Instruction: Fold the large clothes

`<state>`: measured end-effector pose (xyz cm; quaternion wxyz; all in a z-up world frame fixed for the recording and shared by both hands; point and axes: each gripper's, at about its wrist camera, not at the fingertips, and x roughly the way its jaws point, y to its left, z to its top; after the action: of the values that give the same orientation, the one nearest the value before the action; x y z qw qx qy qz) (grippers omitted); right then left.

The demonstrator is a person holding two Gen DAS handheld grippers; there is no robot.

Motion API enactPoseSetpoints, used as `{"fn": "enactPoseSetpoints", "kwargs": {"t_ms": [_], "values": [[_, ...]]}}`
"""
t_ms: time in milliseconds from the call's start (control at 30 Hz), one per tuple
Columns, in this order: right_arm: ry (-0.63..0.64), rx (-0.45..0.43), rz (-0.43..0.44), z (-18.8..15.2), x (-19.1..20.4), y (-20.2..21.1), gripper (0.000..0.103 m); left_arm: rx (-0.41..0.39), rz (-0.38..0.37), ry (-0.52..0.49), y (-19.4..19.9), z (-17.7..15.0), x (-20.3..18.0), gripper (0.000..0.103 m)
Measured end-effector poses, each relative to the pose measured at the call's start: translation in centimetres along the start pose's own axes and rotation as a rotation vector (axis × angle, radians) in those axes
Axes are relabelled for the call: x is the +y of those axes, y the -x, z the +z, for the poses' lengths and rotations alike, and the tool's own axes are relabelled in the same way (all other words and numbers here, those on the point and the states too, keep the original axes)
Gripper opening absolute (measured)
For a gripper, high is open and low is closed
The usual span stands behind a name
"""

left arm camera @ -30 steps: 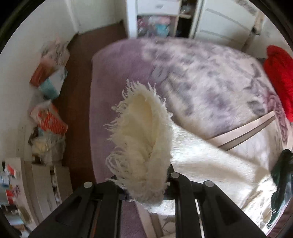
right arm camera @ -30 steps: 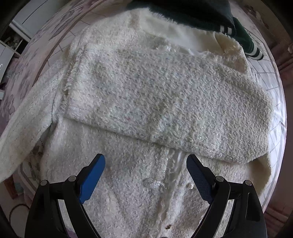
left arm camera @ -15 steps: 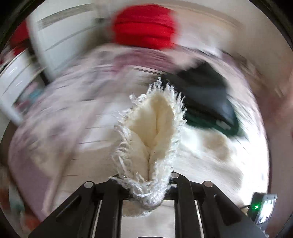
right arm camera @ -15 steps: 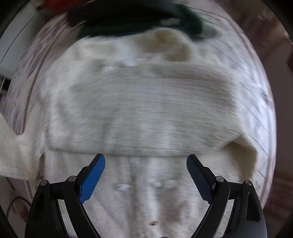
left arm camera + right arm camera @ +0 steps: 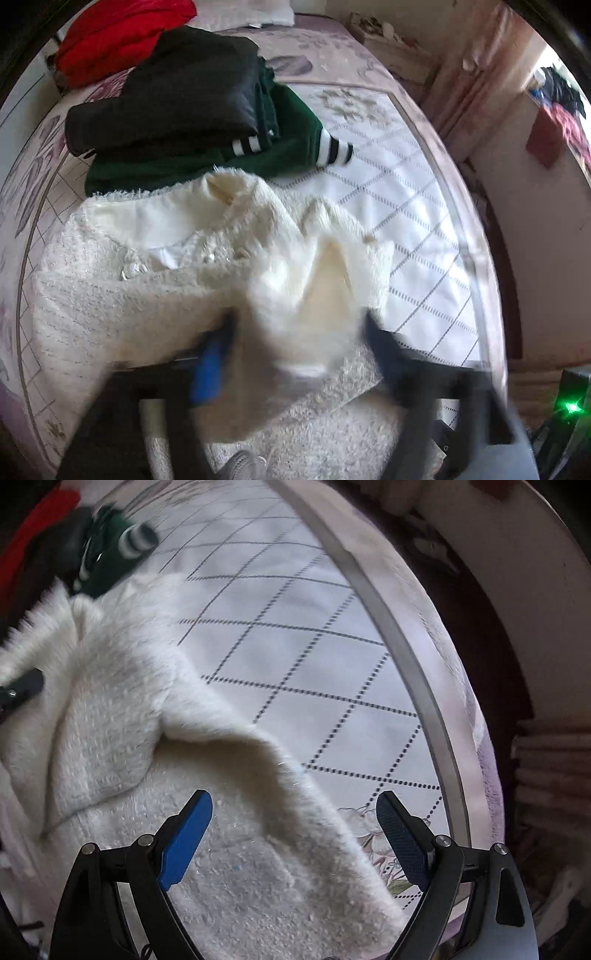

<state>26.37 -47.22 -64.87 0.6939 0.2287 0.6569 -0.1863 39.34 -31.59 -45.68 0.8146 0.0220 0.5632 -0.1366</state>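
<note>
A cream fuzzy cardigan (image 5: 155,280) lies on the bed, both sleeves folded across its body. My left gripper (image 5: 299,350) is blurred; its fingers stand apart with the fringed sleeve cuff (image 5: 325,266) lying loose between them. My right gripper (image 5: 295,834) is open and empty, hovering over the cardigan's right edge (image 5: 229,760). A tip of the left gripper shows at the left of the right wrist view (image 5: 22,690).
A folded pile of a black garment (image 5: 173,88) on a green one with striped cuffs (image 5: 288,144) lies just beyond the cardigan. A red garment (image 5: 122,33) is farther back. The bed's right edge (image 5: 413,686) and a wall run close by.
My left gripper swung the sleeve from the bed's left side across onto the cardigan and opened, letting go of the cuff. My right gripper shifted right, toward the cardigan's right edge.
</note>
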Motion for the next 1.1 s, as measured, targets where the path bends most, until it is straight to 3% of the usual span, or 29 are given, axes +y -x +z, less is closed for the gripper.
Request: {"fn": "enactPoseSetpoints", "kwargs": {"t_ms": [100, 300, 400, 467, 500, 533, 567, 600, 667, 767, 800, 900, 967, 1000, 1033, 1100], "values": [[-0.038, 0.001, 0.091, 1.1, -0.9, 0.5, 0.092, -0.037, 0.035, 0.08, 2.0, 0.4, 3.6, 0.085], [-0.014, 0.0, 0.358, 3.7, 3.4, 1.1, 0.092, -0.014, 0.315, 0.337, 5.3, -3.3, 14.5, 0.085], [0.054, 0.022, 0.413, 4.3, 7.4, -0.4, 0.092, 0.031, 0.411, 0.407, 5.2, -5.8, 18.5, 0.085], [0.094, 0.068, 0.389, 4.8, 10.6, -2.0, 0.092, 0.072, 0.446, 0.446, 4.6, -7.2, 20.6, 0.085], [0.129, 0.086, 0.363, 5.2, 12.0, -2.9, 0.077, 0.085, 0.461, 0.464, 4.4, -7.9, 21.6, 0.085], [0.18, 0.088, 0.306, 5.4, 13.5, -3.5, 0.021, 0.093, 0.47, 0.476, 4.0, -8.1, 22.3, 0.085], [0.217, 0.086, 0.275, 5.4, 14.4, -3.4, 0.006, 0.096, 0.477, 0.484, 4.0, -8.3, 22.8, 0.085], [0.23, 0.049, 0.258, 5.5, 15.0, -2.8, 0.006, 0.093, 0.483, 0.492, 4.0, -8.4, 23.1, 0.085], [0.273, -0.113, 0.244, 5.7, 15.9, 0.7, 0.005, 0.085, 0.484, 0.49, 3.9, -8.3, 23.4, 0.085], [0.289, -0.251, 0.199, 6.5, 16.4, 3.6, 0.005, 0.097, 0.47, 0.481, 3.2, -8.5, 23.5, 0.085], [0.305, -0.242, 0.154, 7.1, 16.7, 2.9, 0.006, 0.11, 0.465, 0.472, 2.8, -8.3, 23.6, 0.085], [0.304, 0.029, 0.11, 8.6, 16.6, -2.6, 0.009, 0.161, 0.44, 0.43, 2.4, -9.2, 22.7, 0.085], [0.269, 0.061, 0.156, 7.8, 15.8, -2.3, 0.032, 0.184, 0.427, 0.389, 3.0, -10.7, 22.0, 0.085], [0.284, 0.042, 0.167, 6.9, 15.6, -1.3, 0.053, 0.216, 0.418, 0.36, 3.2, -12.2, 21.4, 0.085], [0.295, 0.028, 0.174, 5.6, 15.3, -0.3, 0.067, 0.24, 0.411, 0.343, 3.4, -13.3, 21.1, 0.085], [0.295, 0.06, 0.217, 2.9, 14.5, 0.4, 0.068, 0.317, 0.384, 0.303, 3.5, -16.5, 20.2, 0.085]]}}
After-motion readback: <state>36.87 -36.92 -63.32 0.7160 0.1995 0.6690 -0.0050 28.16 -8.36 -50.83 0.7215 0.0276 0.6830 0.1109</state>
